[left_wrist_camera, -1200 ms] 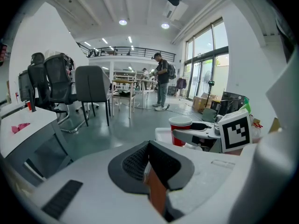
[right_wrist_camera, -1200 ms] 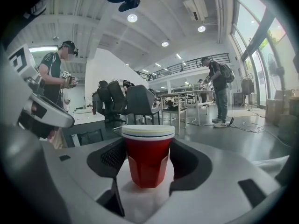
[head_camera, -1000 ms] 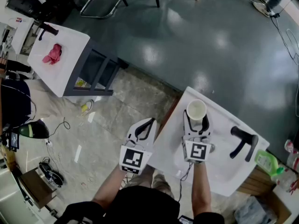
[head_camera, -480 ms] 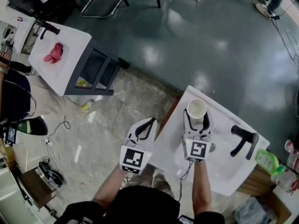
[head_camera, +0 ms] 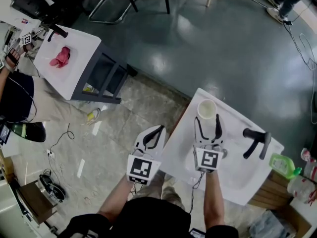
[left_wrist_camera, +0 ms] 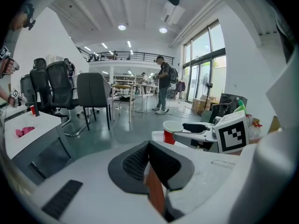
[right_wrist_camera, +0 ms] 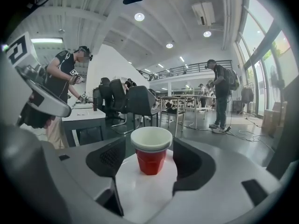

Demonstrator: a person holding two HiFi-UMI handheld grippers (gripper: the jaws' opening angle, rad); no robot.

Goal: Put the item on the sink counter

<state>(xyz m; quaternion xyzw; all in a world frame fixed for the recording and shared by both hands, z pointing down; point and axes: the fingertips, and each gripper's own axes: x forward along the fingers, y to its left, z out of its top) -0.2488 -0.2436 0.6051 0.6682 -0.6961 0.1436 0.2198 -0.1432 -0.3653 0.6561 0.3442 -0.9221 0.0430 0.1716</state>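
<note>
The red cup [head_camera: 207, 109] stands upright on the white sink counter [head_camera: 178, 152], near its far corner. My right gripper [head_camera: 208, 120] sits just behind it with the jaws spread wide. The cup shows in the gap at their tips, and neither pad touches it. The black faucet [head_camera: 255, 140] rises to the right, with a green bottle [head_camera: 281, 165] beyond it. My left gripper [head_camera: 159, 129] hangs off the counter's left edge, jaws pressed together on nothing.
</note>
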